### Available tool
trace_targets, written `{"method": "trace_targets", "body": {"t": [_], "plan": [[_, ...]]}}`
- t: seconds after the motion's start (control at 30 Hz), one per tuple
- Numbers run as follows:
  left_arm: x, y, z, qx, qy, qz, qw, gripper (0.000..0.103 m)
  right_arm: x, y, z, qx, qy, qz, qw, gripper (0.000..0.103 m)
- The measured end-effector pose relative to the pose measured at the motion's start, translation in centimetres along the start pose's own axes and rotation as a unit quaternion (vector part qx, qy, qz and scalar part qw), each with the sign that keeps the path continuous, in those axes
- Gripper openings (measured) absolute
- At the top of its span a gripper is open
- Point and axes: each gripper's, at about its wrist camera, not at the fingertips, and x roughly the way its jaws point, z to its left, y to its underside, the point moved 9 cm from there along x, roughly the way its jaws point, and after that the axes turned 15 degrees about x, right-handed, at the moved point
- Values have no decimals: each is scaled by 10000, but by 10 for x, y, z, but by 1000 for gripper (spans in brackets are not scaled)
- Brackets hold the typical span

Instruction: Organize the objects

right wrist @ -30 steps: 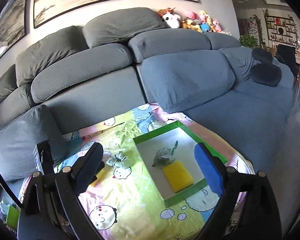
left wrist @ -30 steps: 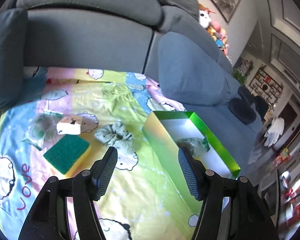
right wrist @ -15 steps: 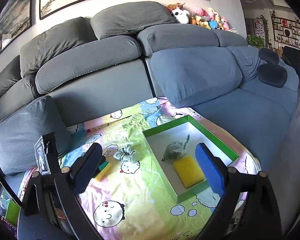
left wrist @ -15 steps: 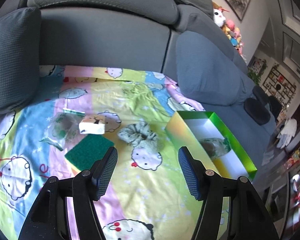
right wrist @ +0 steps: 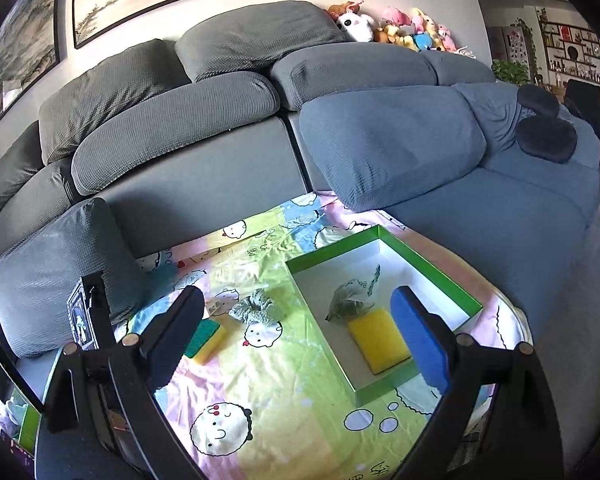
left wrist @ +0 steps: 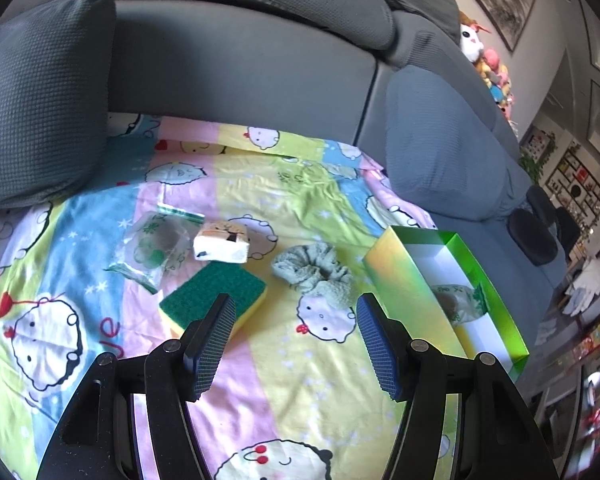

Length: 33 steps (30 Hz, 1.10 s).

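Both your grippers, left gripper [left wrist: 296, 334] and right gripper [right wrist: 296, 330], gape empty above the sheet [left wrist: 284, 392]; scrunchie [left wrist: 314, 272] lies beside the green box [left wrist: 404, 280].

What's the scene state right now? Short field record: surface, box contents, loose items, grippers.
surface: cartoon-print sheet spread over a grey sofa
container: green box, open, white inside, resting on the sheet
in box: yellow sponge; filled clear bag with green print, touching the sponge
loose on sheet: green-and-yellow scouring sponge; grey-green scrunchie; small white packet; clear zip bag
left gripper: open, empty, above the sheet between scouring sponge and scrunchie
right gripper: open, empty
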Motion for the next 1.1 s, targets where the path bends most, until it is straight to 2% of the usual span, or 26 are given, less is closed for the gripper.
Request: {"method": "trace_targets", "body": {"t": [0.43,1.1], "plan": [[5,5,18,-143,-233,144,9995,63,18,8,-10,40,-32,254,9997,94],[3,3,25,-220,-197,125,9995,63,8,4,-2,-169,-24,113,9998,94]]}}
